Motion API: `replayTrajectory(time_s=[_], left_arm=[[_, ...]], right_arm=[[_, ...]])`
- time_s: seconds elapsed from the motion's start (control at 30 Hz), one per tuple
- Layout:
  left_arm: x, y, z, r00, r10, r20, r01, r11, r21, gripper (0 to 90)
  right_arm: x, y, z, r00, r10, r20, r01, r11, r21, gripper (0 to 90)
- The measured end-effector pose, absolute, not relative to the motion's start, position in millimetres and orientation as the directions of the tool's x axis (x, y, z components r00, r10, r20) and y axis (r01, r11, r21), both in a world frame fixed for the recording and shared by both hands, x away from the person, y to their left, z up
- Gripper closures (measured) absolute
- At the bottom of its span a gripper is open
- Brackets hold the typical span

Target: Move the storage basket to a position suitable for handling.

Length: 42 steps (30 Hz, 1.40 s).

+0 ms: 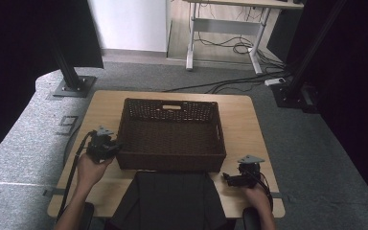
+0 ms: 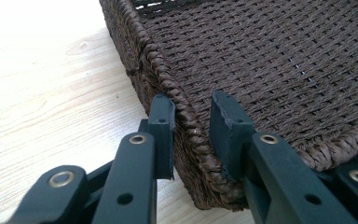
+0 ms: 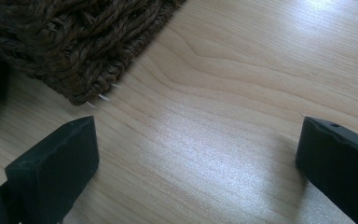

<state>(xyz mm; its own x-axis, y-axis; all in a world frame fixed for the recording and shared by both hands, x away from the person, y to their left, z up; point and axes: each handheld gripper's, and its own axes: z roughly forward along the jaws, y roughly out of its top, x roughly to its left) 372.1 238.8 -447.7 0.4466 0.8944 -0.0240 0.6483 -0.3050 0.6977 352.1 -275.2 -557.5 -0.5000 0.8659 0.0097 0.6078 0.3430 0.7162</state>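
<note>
The left gripper [image 1: 109,147] sat at the near-left corner of the brown wicker basket [image 1: 171,135]; the right gripper [image 1: 235,178] rested on the wooden table [image 1: 249,120], beside dark cloth [image 1: 167,201]

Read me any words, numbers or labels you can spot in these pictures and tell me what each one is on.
"9": a large dark figure that reads like a nine, marked on the grey floor left of the wooden table, at about in the high view.
No other text: the woven basket, the left gripper and the right gripper bear no readable writing.
</note>
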Motion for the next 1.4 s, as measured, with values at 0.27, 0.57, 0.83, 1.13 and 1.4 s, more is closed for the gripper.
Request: replayTrajectory(time_s=[0.27,0.57,0.83,1.13,1.4], left_arm=[[370.1,249.1,-444.1,0.501,0.865,-0.040,0.615,-0.323,0.719,56.6],[341.9,272.1,-426.5,0.527,0.849,-0.034,0.554,-0.313,0.771,25.3],[333.7,283.2,-454.2,0.524,0.849,-0.066,0.584,-0.302,0.753,8.5],[336.8,287.9,-497.5,0.511,0.858,-0.052,0.591,-0.306,0.746,0.0],[341.5,290.7,-524.9,0.524,0.851,-0.021,0.599,-0.351,0.720,0.0]], right_arm=[[352.2,-275.2,-557.5,-0.500,0.866,0.010,0.608,0.343,0.716,0.0],[352.2,-275.2,-557.5,-0.500,0.866,0.009,0.608,0.343,0.716,0.0],[351.9,-274.6,-557.5,-0.494,0.869,0.010,0.611,0.339,0.716,0.0],[351.9,-274.2,-557.5,-0.491,0.871,0.010,0.612,0.337,0.716,0.0],[351.9,-274.1,-557.4,-0.490,0.872,0.010,0.612,0.336,0.715,0.0]])
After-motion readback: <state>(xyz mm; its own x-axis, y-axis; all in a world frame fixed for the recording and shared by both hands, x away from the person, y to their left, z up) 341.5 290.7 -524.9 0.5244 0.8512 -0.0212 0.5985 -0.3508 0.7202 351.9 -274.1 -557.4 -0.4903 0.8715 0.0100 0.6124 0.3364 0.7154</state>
